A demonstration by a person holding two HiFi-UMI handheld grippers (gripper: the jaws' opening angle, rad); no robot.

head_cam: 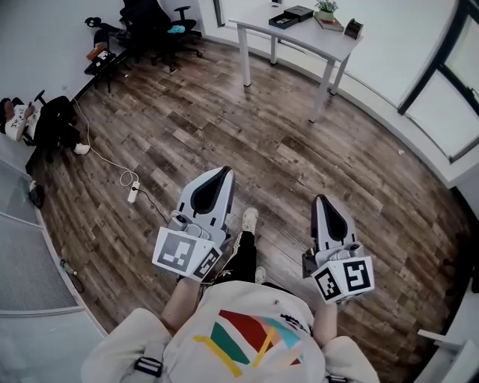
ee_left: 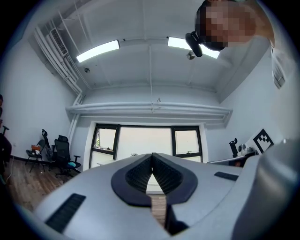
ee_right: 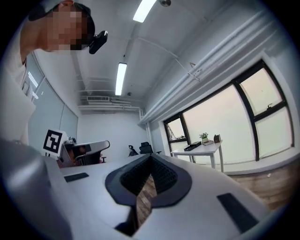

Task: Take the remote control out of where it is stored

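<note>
No remote control shows in any view. I stand on a wooden floor with both grippers held out at waist height. In the head view my left gripper (head_cam: 222, 173) is shut with nothing between its dark pads. My right gripper (head_cam: 322, 200) is also shut and holds nothing. The left gripper view shows the left gripper (ee_left: 151, 157) with its pads meeting at the tips, pointed at a far window. In the right gripper view the right gripper (ee_right: 151, 158) has its tips together. A white table (head_cam: 299, 34) far ahead carries flat black boxes (head_cam: 290, 16).
On the table (ee_right: 197, 150) stand a small potted plant (head_cam: 326, 9) and a book. Black office chairs (head_cam: 161, 26) are grouped at the back left. A white power strip (head_cam: 133, 193) with its cable lies on the floor. A person (head_cam: 15, 116) sits at the far left.
</note>
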